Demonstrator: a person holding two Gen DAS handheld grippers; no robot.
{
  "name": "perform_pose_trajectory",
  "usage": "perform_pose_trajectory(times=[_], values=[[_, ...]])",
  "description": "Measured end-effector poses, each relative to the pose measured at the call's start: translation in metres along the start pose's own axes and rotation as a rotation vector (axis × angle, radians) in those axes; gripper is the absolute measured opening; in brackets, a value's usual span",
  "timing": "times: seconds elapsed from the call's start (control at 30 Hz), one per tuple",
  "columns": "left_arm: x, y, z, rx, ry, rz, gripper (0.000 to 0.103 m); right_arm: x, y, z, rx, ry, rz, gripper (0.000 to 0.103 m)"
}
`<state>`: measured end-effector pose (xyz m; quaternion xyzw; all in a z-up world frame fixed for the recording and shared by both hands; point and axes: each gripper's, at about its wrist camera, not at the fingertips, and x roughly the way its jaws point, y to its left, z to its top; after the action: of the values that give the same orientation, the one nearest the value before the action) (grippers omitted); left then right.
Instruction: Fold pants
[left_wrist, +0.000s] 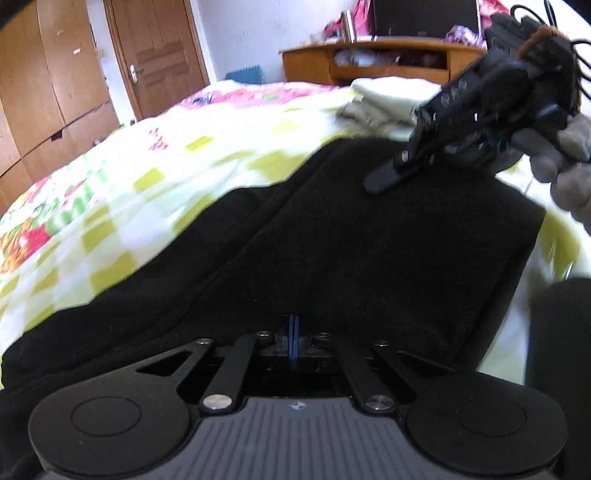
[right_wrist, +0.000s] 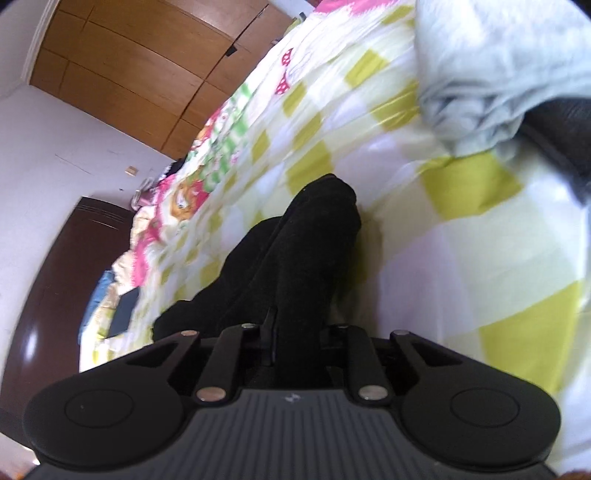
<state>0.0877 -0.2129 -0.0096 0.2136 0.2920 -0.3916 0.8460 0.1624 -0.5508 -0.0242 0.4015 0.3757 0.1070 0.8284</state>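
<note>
Pants under left claw (shut)

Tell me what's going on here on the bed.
A person is folding black pants spread on a bed with a checked yellow and floral bedspread, using a handheld gripper in each hand. The left gripper is shut at the near edge of the pants; whether it pinches fabric is unclear. The right gripper, held in a gloved hand, is at the far edge, closed on a bunch of the black fabric. A pale folded garment lies beyond.
</note>
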Motion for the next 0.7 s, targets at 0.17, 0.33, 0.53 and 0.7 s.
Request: perform_pose_trajectory(times=[0.17, 0.33, 0.53, 0.7], values=[[-0.028, 0.025, -0.005, -0.047, -0.115, 0.090, 0.030, 0.010, 0.008, -0.004, -0.028, 0.029, -0.028, 0.037], [-0.038, 0.051, -0.040, -0.068, -0.081, 0.265, 0.033, 0.008, 0.021, 0.000, 0.018, 0.021, -0.035, 0.021], [-0.033, 0.052, -0.061, -0.047, -0.064, 0.266, 0.033, 0.002, 0.092, 0.003, -0.073, 0.002, -0.073, 0.020], [-0.028, 0.056, -0.073, -0.105, -0.083, 0.253, 0.033, 0.019, 0.174, -0.003, -0.190, 0.006, -0.150, 0.021]])
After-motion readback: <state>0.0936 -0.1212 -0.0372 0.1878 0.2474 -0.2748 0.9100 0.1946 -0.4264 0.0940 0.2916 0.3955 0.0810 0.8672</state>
